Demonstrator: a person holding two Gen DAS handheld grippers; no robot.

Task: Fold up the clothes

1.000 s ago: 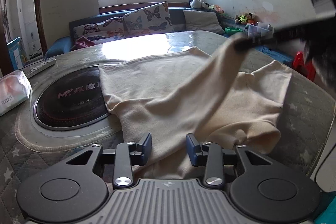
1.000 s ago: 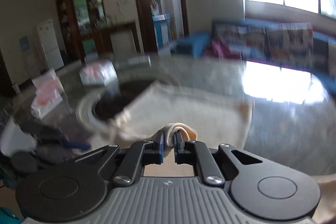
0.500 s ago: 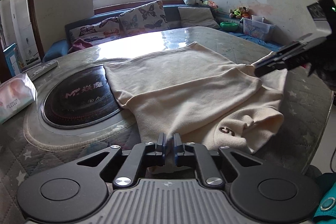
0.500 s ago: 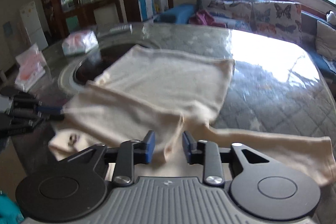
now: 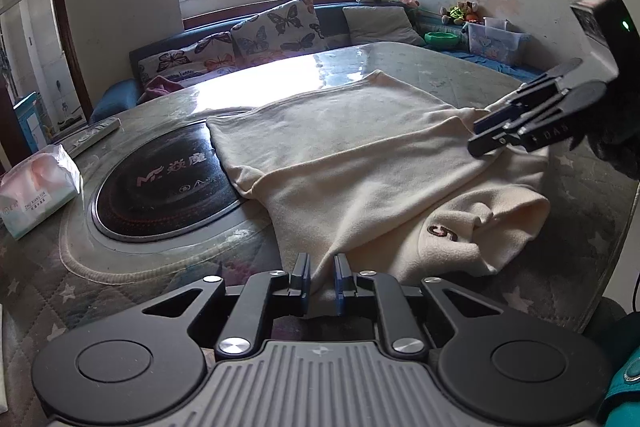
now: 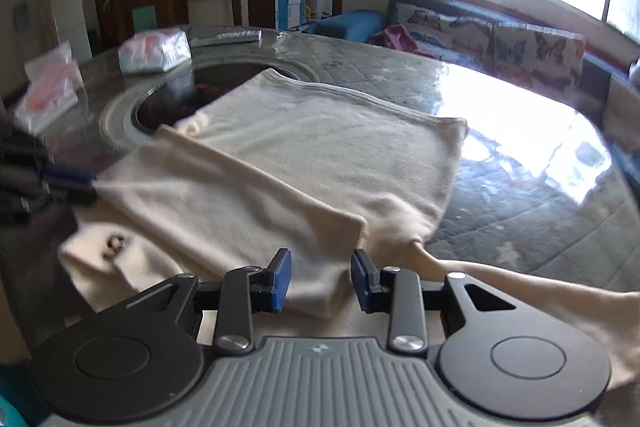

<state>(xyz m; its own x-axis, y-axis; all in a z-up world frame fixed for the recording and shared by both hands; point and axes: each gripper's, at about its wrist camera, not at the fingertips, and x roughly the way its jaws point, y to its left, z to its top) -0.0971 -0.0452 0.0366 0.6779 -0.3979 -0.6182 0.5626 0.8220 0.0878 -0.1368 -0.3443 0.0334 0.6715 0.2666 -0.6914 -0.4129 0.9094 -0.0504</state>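
A cream sweater (image 5: pixel 360 163) lies on the round table, one sleeve folded across its body; it also shows in the right wrist view (image 6: pixel 304 155). A small dark logo (image 5: pixel 442 231) sits near its front corner. My left gripper (image 5: pixel 321 277) stands at the sweater's near edge, its jaws a little apart with a fold of cloth between them. My right gripper (image 6: pixel 320 279) is open over the folded sleeve's end, holding nothing; it appears in the left wrist view (image 5: pixel 492 135) at the sweater's right side. The other sleeve (image 6: pixel 540 291) trails off to the right.
A black round cooktop (image 5: pixel 168 183) is set in the table (image 5: pixel 440 67) left of the sweater. A tissue pack (image 5: pixel 36 187) and a remote (image 5: pixel 92 135) lie at the far left. A sofa with butterfly cushions (image 5: pixel 276 31) stands behind the table.
My right gripper carried the sleeve across the sweater, laid it down and opened. My left gripper closed on the near edge, and its jaws now stand slightly apart.
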